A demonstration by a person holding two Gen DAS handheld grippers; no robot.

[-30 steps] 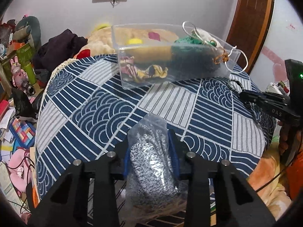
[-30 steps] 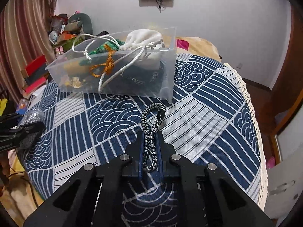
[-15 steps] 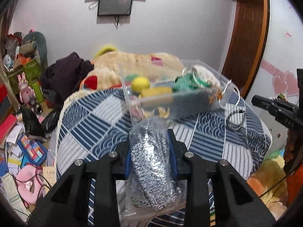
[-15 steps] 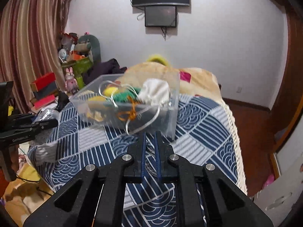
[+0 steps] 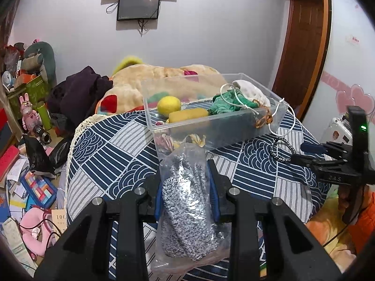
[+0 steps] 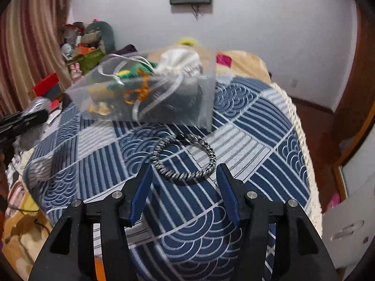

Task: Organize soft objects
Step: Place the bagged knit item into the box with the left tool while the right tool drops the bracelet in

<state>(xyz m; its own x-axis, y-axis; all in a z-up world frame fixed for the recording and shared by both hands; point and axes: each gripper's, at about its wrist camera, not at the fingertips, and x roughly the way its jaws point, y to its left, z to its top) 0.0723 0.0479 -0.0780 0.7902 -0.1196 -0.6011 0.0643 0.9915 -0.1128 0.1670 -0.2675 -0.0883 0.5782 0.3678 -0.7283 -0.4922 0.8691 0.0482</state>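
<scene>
The bagged yarn sits pinched between the blue pads of the left hand-held gripper, its long axis running straight forward along the fingers, the loose plastic top pointing at the bin. The bin stands dead ahead of that gripper on the patterned surface, its near long wall facing the yarn and its open top higher than the bag (so the carry looks like forward and up over the rim, then a release). Inside it already lie a yellow ball, a yellow roll, green cord and a white pouch, with silver string spilling over the right end.

The braided loop lies flat on the surface, just in front of the right hand-held gripper, whose jaws stand wide with nothing between them. The loop sits between the fingertips' line and the bin's near corner, roughly centred on the gripper's axis, close to the bin but apart from it as far as the blurred picture shows.

For the yarn, the left is plainly the working side; the right is nearer the loop and well off to the bin's right end.
</scene>
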